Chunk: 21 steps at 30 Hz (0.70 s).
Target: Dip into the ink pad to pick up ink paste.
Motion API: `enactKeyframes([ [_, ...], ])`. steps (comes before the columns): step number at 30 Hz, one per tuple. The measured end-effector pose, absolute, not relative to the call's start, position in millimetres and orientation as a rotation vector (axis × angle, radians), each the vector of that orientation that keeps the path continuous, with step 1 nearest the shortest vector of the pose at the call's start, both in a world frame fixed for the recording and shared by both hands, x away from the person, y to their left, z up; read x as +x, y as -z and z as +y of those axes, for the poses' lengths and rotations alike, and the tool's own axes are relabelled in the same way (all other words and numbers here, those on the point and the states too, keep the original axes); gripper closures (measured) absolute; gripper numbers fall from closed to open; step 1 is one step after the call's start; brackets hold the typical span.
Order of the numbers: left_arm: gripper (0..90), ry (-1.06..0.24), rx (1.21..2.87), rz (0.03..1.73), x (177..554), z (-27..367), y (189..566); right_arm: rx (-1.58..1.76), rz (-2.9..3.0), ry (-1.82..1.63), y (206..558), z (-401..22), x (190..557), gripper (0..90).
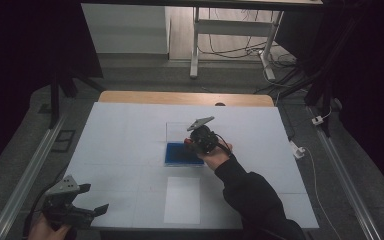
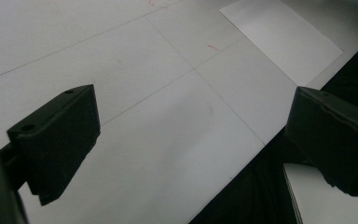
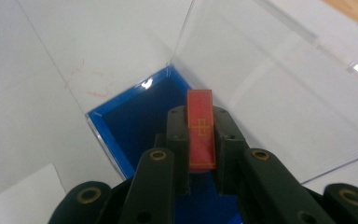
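Observation:
My right gripper (image 3: 200, 116) is shut on a thin red card (image 3: 200, 128) with a gold cross design, held edge-up between the jaws. The card hangs over a blue tray (image 3: 121, 126) that has clear upright walls (image 3: 270, 79). In the high view the right gripper (image 1: 196, 142) sits at the blue tray's (image 1: 177, 155) right edge, mid-table. My left gripper (image 1: 87, 200) rests near the table's front left corner; its jaws stand wide apart over bare white tabletop, with nothing between its fingers (image 2: 58, 135).
A white sheet of paper (image 1: 182, 200) lies near the front edge, below the tray; the same paper (image 2: 284, 37) appears at the top right of the left gripper view. The white table (image 1: 130, 135) ends at a wooden strip (image 1: 185, 98) at the back.

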<state>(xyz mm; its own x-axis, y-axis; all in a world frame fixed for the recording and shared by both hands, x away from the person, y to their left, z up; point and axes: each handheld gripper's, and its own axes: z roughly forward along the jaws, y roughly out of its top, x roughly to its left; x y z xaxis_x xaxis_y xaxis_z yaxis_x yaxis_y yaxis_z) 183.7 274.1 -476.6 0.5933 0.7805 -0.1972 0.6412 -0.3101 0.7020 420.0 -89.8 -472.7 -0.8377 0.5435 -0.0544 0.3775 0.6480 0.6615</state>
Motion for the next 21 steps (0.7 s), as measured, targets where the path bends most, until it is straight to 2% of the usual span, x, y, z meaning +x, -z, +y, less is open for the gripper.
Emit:
enactKeyframes([
  [21, 3.5, -0.226, 2.045, 1.121, 183.3, 274.7, 476.6, 0.693, 2.693, -0.896, 496.5, -76.8, 420.5, 79.6],
])
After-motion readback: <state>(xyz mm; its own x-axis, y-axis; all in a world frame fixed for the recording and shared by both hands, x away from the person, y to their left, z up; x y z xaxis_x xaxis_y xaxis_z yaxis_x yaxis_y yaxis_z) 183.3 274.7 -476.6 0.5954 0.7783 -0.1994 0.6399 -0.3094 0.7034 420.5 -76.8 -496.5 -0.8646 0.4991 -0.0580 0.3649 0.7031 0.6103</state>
